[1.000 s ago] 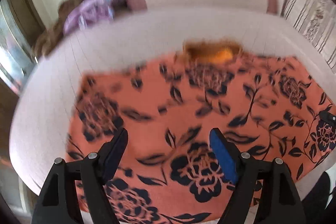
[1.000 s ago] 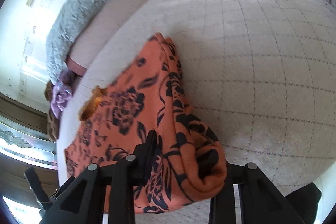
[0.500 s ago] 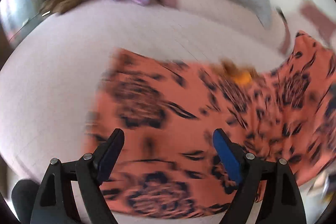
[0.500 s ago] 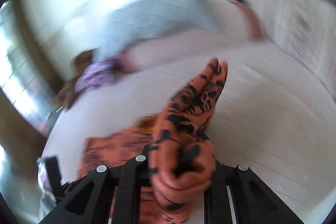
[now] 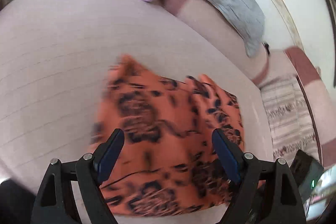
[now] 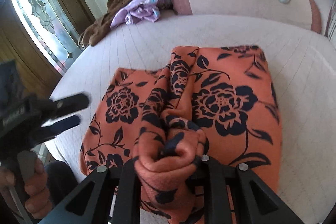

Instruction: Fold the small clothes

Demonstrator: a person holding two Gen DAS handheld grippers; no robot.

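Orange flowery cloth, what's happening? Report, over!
Right gripper shut on orange floral cloth, fold carried across it. Left gripper open above the cloth, holding nothing. White quilted bedspread underneath, nothing blocking.

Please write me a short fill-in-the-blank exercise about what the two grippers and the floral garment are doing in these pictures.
1. The right gripper is shut on a bunched fold of the ____ floral garment.
2. The left gripper hovers over the garment with its jaws ____.
3. The garment lies on a white quilted ____.
4. Beyond the garment, a purple cloth lies beside a ____ one.

Missing words: orange; open; bed; brown
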